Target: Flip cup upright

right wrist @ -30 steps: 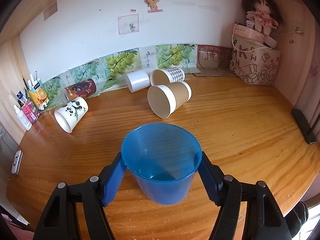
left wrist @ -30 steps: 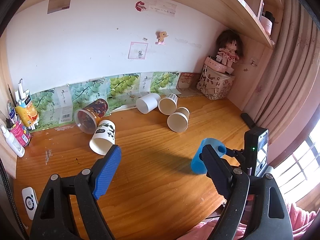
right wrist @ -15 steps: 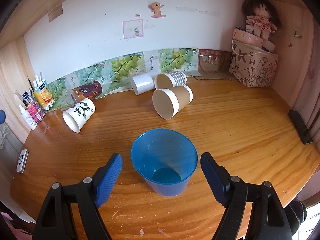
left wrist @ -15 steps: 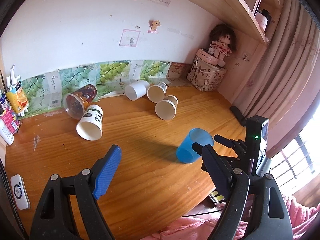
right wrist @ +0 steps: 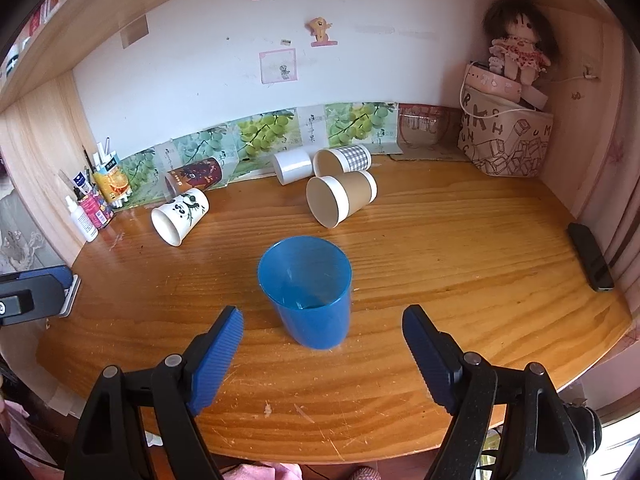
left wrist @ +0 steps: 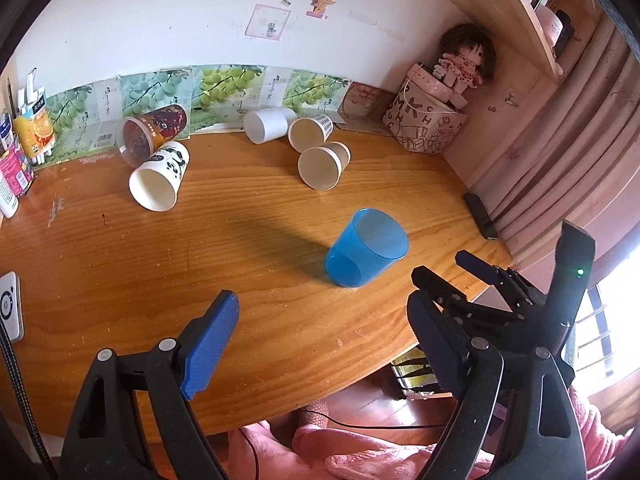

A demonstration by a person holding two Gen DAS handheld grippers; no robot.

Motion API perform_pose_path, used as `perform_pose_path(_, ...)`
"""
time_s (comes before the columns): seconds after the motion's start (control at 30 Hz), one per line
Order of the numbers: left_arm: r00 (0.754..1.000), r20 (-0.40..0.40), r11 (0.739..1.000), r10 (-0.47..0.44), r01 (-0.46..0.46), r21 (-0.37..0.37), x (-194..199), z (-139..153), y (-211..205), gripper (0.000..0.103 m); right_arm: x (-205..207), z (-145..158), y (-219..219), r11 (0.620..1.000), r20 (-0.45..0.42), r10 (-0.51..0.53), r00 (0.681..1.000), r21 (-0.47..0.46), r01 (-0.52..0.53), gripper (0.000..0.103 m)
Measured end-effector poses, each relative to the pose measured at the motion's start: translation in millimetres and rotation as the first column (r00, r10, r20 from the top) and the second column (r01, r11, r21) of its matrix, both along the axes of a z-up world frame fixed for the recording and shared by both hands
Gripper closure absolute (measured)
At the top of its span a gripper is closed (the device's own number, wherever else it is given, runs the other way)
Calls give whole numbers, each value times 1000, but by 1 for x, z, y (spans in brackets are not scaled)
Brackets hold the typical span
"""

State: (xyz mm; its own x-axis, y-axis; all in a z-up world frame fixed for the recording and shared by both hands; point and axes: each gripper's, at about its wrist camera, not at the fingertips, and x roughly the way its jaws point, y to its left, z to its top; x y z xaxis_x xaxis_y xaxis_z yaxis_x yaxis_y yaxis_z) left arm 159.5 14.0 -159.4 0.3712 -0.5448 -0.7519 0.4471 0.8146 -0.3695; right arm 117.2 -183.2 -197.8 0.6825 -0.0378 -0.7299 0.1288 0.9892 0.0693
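Observation:
A blue plastic cup stands upright on the wooden desk, mouth up; it also shows in the left wrist view. My right gripper is open and empty, just in front of the cup, not touching it. It also appears in the left wrist view, right of the cup. My left gripper is open and empty, over the desk's front edge, well short of the cup.
Several cups lie on their sides at the back: a panda cup, a brown paper cup, a checked cup, a white cup, a dark printed cup. A black phone lies at right. A bag with a doll stands back right. Bottles stand at left.
My right gripper opened, let go of the blue cup and drew back; the cup now stands alone. My left gripper pulled back toward the front edge.

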Motion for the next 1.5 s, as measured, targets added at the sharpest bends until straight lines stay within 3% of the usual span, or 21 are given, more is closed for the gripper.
perform_pose_path(0.17,998,-21,998,65,-65,9,-27,3,-24,12,-26,23,-16,998,26,54,998,-17,-54,17)
perform_pose_path(0.3,982,-13,982,189,-189,32,-53,11,-38,12,-48,39,-30,997,71,74,995,-34,-72,10)
perform_pose_path(0.53,953,67,954,295,-298,32,-89,37,-54,11,-83,66,-54,993,114,121,986,-9,-120,10)
perform_pose_path(0.63,935,95,939,342,-344,14,-98,49,-56,5,-97,81,-60,990,141,142,980,-22,-140,9)
perform_pose_path(0.7,917,135,923,376,-383,28,-104,58,-59,5,-106,91,-65,989,165,145,976,-19,-144,0)
perform_pose_path(0.8,888,213,905,408,-425,35,-118,73,-64,4,-121,107,-73,989,206,149,967,-18,-149,0)
perform_pose_path(0.93,850,287,888,443,-459,-11,-132,93,-66,3,-139,130,-82,989,268,145,952,-12,-147,0)
perform_pose_path(1.07,781,410,869,471,-492,-61,-147,113,-71,1,-156,149,-87,986,333,145,932,28,-164,0)
perform_pose_path(1.23,702,524,856,483,-505,-113,-166,134,-78,1,-167,167,-89,988,391,141,910,3,-154,0)
perform_pose_path(1.3,682,555,856,477,-503,-118,-171,141,-81,1,-170,174,-93,987,413,135,901,21,-157,0)
perform_pose_path(1.4,638,586,835,499,-535,-128,-175,146,-82,0,-174,182,-99,981,442,120,889,85,-175,0)
perform_pose_path(1.5,628,579,820,519,-556,-132,-174,150,-79,0,-174,187,-102,984,454,100,885,88,-156,0)
